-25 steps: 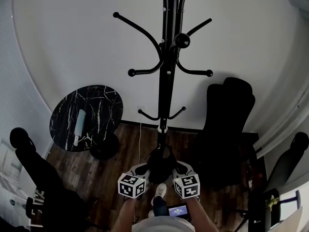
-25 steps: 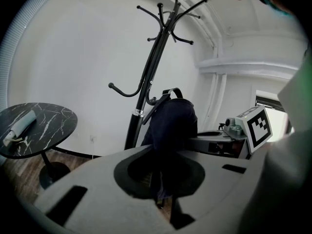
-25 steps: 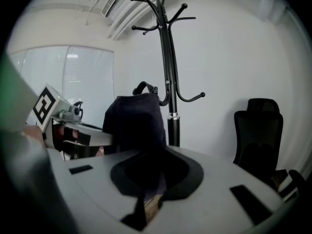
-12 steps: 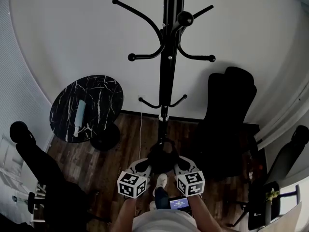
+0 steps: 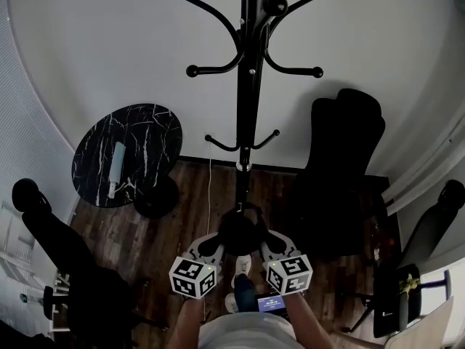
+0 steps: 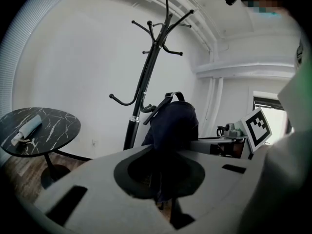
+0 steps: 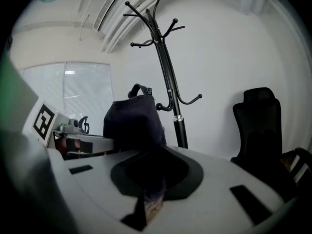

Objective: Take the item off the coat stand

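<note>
Bag (image 5: 240, 233), dark, at 6 o'clock, is off the hooks. Your left gripper (image 5: 211, 248) is clenched on its 9 o'clock side. The coat stand (image 5: 245, 107) at 12 o'clock looks bare. Your right gripper (image 5: 269, 244) is clenched on its 3 o'clock side. Only carrying it clear seems left.

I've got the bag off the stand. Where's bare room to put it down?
The marble table is bare to the right of the pale rolled item. The wood floor is open between the table's base and the coat stand pole. Right of the pole the office chair crowds in. The dark bag hangs just before the pole.
</note>
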A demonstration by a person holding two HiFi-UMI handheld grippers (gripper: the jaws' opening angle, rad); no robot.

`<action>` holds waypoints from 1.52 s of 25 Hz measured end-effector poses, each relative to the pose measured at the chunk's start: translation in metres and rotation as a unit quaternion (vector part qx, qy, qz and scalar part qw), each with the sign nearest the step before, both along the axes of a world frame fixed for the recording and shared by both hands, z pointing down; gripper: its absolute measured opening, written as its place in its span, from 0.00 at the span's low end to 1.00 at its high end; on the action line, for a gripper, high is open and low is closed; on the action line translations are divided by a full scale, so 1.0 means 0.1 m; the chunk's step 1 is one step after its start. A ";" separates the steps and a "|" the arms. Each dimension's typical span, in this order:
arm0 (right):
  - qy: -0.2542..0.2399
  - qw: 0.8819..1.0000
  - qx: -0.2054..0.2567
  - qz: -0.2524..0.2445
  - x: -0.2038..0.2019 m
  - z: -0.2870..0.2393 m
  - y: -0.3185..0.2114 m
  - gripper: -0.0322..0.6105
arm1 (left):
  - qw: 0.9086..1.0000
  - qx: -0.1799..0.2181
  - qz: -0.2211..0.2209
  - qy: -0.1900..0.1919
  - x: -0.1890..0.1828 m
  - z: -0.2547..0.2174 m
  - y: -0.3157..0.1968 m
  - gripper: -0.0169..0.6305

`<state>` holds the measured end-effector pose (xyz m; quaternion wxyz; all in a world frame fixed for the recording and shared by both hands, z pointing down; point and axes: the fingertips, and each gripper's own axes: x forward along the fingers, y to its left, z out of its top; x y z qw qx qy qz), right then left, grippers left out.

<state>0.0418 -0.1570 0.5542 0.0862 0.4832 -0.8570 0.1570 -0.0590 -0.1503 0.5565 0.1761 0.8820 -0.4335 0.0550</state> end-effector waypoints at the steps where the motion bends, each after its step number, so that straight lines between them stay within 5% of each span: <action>1: -0.003 1.000 0.000 0.001 0.01 -0.01 0.01 0.10 | 1.000 0.001 0.000 0.001 0.01 -0.01 0.02 0.07; 38: 0.021 0.999 0.025 -0.002 0.09 -0.11 -0.07 0.10 | 1.000 0.013 -0.015 0.007 0.08 -0.11 -0.04 0.07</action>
